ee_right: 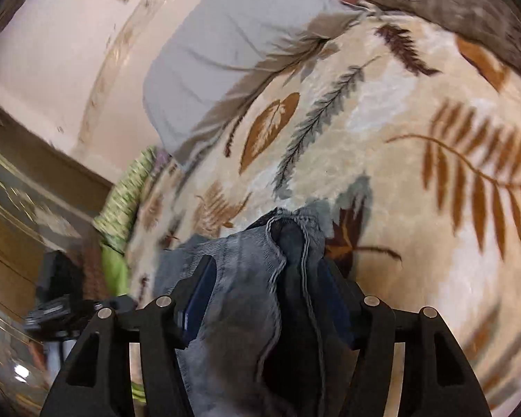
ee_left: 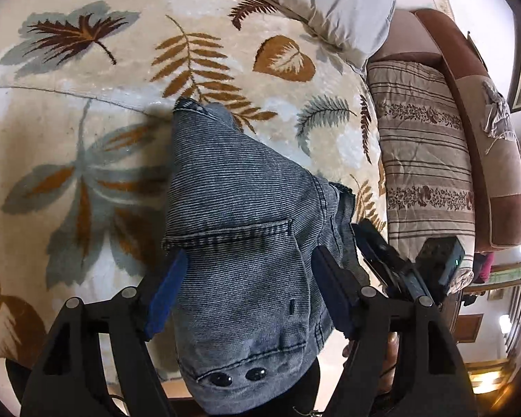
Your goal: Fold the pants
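both jaws spread – nothing gripped | pants (ee_left: 246, 208) blue-grey ribbed denim – bunched

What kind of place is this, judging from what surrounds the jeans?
Most likely a room in a home, perhaps a bedroom. The jeans lie on a soft leaf-patterned blanket, a pillow rests at its far end, and a striped quilt lies on a brown couch beside it.

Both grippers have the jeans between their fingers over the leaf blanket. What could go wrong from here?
1. The left gripper stands open around the jeans, pads apart from the denim; lifting now would likely leave them behind.
2. In the right gripper the cloth is bunched, so closing may pinch uneven layers and skew the fold.
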`<state>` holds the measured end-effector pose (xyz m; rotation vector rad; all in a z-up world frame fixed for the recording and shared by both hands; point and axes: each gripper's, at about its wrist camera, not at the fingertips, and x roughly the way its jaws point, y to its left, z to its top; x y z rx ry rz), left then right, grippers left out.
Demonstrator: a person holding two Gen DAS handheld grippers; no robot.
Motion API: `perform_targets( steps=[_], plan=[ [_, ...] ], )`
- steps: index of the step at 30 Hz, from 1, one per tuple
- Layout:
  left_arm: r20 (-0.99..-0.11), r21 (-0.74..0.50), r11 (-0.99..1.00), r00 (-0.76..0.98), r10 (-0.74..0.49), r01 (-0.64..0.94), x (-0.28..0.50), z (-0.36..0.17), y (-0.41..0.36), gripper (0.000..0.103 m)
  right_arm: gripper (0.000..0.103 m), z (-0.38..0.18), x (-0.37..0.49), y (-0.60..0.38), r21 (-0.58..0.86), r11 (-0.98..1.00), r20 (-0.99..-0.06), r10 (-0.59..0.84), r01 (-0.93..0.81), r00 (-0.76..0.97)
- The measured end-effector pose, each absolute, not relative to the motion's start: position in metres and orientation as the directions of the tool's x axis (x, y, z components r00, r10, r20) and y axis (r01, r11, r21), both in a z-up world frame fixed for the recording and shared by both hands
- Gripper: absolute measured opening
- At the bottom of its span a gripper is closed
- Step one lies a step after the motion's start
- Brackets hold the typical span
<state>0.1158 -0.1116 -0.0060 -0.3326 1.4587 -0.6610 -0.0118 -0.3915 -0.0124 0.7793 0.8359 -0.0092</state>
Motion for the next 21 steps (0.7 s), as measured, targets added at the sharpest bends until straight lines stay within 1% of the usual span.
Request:
perform_targets(
  steps=[1,2,3,4,5,7,8,9,12,13,16,18,21],
  plan=[
    [-0.803,-0.585,0.782,-0.020,-0.596,0.216,0.115,-0.007,-0.115,0.073,0.051,-0.017,-0.005,-0.387,0.593,0.747,-0.692,0.281,0.301,0.665],
    [-0.804,-0.584,0.781,-0.020,-0.595,0.223,0.115,-0.007,-0.115,0.073,0.046,-0.020,0.000,-0.384,0.583,0.757,-0.704,0.289,0.295,0.649],
    [-0.806,-0.579,0.780,-0.022,-0.592,0.237,0.114,-0.007,-0.118,0.073,0.035,-0.023,0.006,-0.379,0.547,0.786,-0.733,0.282,0.289,0.619],
    [-0.807,-0.576,0.780,-0.021,-0.590,0.245,0.113,-0.006,-0.120,0.072,0.016,-0.022,0.005,-0.376,0.513,0.810,-0.748,0.260,0.284,0.610],
    [-0.807,-0.576,0.779,-0.018,-0.591,0.246,0.112,-0.004,-0.119,0.069,0.007,-0.019,0.006,-0.374,0.500,0.826,-0.747,0.260,0.260,0.611],
    [-0.798,-0.583,0.770,-0.006,-0.602,0.257,0.107,0.002,-0.117,0.066,0.006,-0.004,0.002,-0.371,0.509,0.836,-0.717,0.282,0.203,0.637],
    [-0.816,-0.550,0.784,0.013,-0.578,0.289,0.103,0.005,-0.119,0.061,0.006,0.007,0.000,-0.367,0.484,0.858,-0.708,0.269,0.172,0.653],
    [-0.834,-0.519,0.800,0.029,-0.551,0.301,0.101,0.003,-0.120,0.059,0.006,0.011,-0.001,-0.367,0.463,0.873,-0.710,0.261,0.155,0.655],
    [-0.865,-0.465,0.835,0.052,-0.500,0.294,0.098,-0.011,-0.120,0.052,0.006,-0.001,0.002,-0.369,0.400,0.901,-0.759,0.226,0.165,0.611],
    [-0.871,-0.452,0.842,0.057,-0.488,0.295,0.097,-0.016,-0.121,0.051,0.006,-0.009,0.002,-0.371,0.401,0.899,-0.769,0.226,0.175,0.598],
    [-0.886,-0.414,0.853,0.074,-0.458,0.319,0.092,-0.024,-0.126,0.051,0.006,-0.025,-0.002,-0.378,0.452,0.869,-0.758,0.254,0.202,0.601],
    [-0.893,-0.390,0.857,0.087,-0.441,0.337,0.090,-0.026,-0.130,0.051,0.007,-0.030,-0.001,-0.380,0.459,0.865,-0.754,0.257,0.205,0.605],
    [-0.892,-0.378,0.854,0.105,-0.439,0.357,0.089,-0.028,-0.133,0.051,0.006,-0.041,-0.002,-0.386,0.493,0.842,-0.745,0.280,0.218,0.606]
  ],
)
